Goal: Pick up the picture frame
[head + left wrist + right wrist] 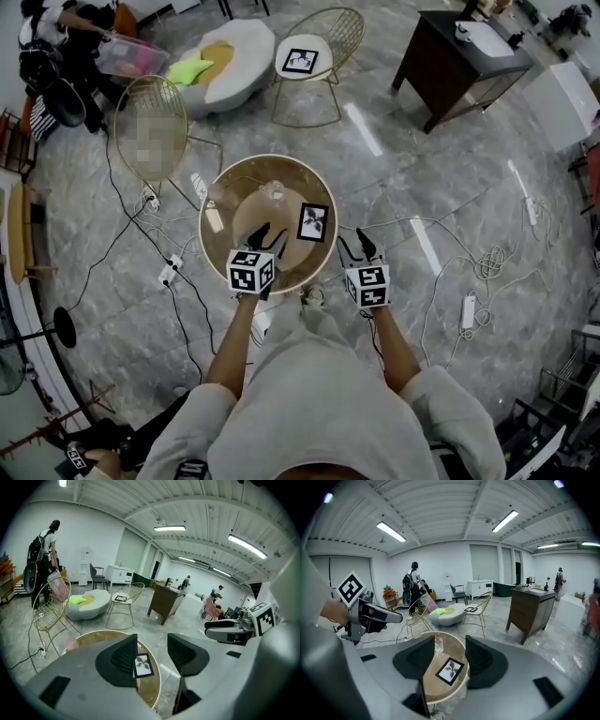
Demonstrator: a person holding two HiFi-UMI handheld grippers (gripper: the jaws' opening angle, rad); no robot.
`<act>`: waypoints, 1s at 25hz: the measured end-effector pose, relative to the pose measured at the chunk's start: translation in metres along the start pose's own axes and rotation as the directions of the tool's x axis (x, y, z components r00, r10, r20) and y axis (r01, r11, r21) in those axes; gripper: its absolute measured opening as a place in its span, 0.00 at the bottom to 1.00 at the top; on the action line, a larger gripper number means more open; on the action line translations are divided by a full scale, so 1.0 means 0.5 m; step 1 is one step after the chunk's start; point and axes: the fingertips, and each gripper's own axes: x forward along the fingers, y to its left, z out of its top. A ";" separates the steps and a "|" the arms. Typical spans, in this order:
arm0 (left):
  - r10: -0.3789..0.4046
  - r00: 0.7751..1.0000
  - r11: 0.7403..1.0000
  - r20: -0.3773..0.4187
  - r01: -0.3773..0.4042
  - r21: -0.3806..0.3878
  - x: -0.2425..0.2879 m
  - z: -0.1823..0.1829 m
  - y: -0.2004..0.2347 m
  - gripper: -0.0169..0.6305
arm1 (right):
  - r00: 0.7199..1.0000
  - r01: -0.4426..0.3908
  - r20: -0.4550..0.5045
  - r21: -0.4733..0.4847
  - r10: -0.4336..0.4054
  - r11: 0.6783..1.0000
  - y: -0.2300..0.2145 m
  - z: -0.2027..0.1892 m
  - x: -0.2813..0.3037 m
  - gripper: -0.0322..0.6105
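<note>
Approach step; left gripper [269, 234] & right gripper [359, 247] jaws apart, empty; frame [312, 222] flat on table [234, 183]; next: lower, straddle its edge.

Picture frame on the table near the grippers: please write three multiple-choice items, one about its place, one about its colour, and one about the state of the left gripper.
1. The picture frame lies: A on the floor; B on the round table; C on the dark desk.
2. Its border is: A black; B red; C yellow.
3. The left gripper is: A shut on the frame; B shut on a glass; C open and empty.

Answers: 1 B, it lies flat on the tabletop. 2 A, a black edge surrounds the pale print. 3 C, its jaws stand apart above the table and hold nothing.
</note>
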 end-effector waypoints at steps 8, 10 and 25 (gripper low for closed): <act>-0.037 0.998 0.999 -0.058 0.036 -0.018 0.052 -0.040 0.035 0.33 | 0.999 0.023 -0.040 0.023 -0.022 0.999 0.004 -0.027 0.046 0.35; -0.047 0.996 0.999 -0.072 0.046 -0.022 0.067 -0.047 0.041 0.33 | 0.998 0.027 -0.054 0.031 -0.025 0.999 0.004 -0.035 0.060 0.35; -0.093 0.977 0.995 -0.192 0.085 -0.053 0.199 -0.135 0.088 0.33 | 0.987 0.031 -0.162 0.092 -0.016 0.995 -0.002 -0.124 0.186 0.35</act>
